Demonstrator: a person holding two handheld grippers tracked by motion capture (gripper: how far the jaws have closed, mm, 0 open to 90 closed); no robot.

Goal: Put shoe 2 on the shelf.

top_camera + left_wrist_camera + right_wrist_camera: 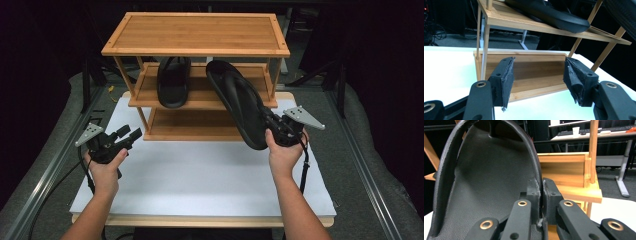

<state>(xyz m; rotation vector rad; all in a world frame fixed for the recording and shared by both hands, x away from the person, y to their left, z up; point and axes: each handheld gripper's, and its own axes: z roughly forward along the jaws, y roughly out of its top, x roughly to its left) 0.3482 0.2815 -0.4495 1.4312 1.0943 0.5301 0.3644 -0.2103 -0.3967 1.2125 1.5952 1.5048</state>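
The black sandal (240, 102) hangs in the air before the bamboo rack (197, 35), its long axis slanting from the middle shelf down toward the right gripper (272, 131) — jaws clamped on its edge. The right gripper view shows the insole; the left gripper (539, 80) gapes empty.

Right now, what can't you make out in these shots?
- High view: bottom shelf back part, hidden under the middle shelf.
- High view: toe of the sandal on the shelf, covered by the top shelf.
- Right gripper view: held sandal, toe end cut off by the top edge.
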